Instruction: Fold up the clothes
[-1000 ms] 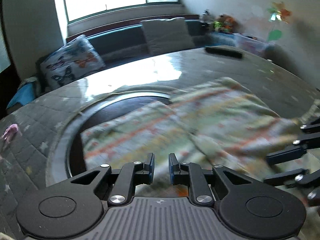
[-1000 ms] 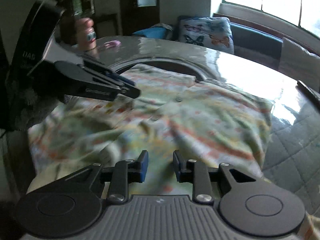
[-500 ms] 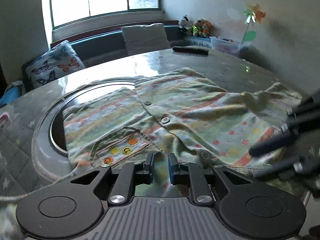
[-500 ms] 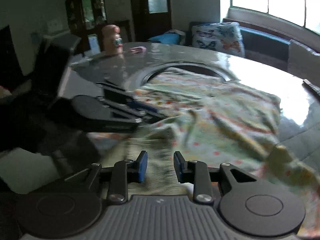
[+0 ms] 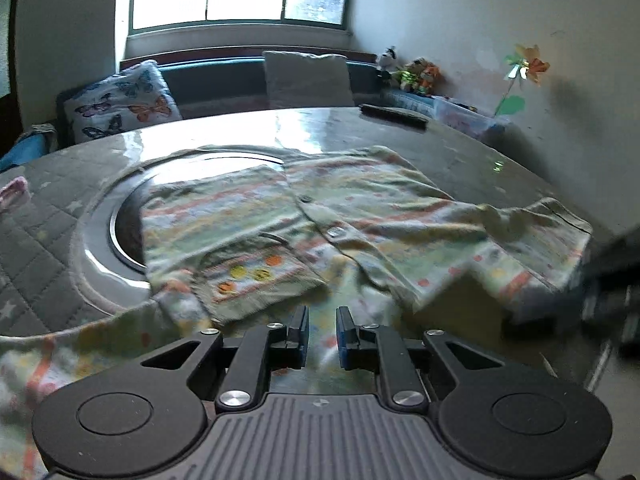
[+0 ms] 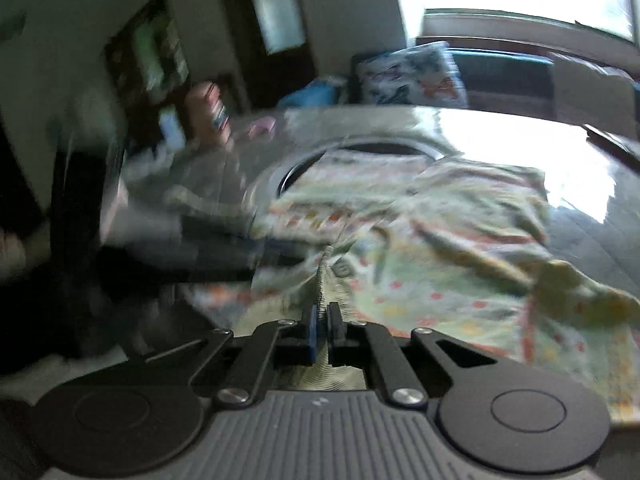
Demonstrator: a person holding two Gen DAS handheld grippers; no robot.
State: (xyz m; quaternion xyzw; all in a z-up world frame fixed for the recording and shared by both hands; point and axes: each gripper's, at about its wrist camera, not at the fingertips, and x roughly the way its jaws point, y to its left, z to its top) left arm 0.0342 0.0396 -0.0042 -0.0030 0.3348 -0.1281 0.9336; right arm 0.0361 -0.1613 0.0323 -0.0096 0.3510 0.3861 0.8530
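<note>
A pale green button shirt [image 5: 380,216] with orange stripes and dots lies spread on the round table [image 5: 48,240], its patch pocket [image 5: 248,276] nearest my left gripper. In the right wrist view the shirt [image 6: 460,248] is rumpled. My right gripper [image 6: 320,320] is shut on a pinched ridge of the shirt's near edge, which rises taut into the pads. My left gripper [image 5: 322,332] hovers over the near hem with a narrow gap between its pads, nothing pressed between them. It shows blurred at the left of the right wrist view, reaching to the shirt.
A dark round inset with a shiny rim [image 5: 120,224] lies partly under the shirt. A black remote [image 5: 394,114] rests at the table's far edge, a pink item [image 5: 12,192] at the left. A bottle [image 6: 212,112] stands far left. Cushions [image 5: 120,104] line the bench under the window.
My right gripper's jaws have closed on the shirt's near edge and lifted a ridge of it. Both views have swung and drawn back toward the near table edge.
</note>
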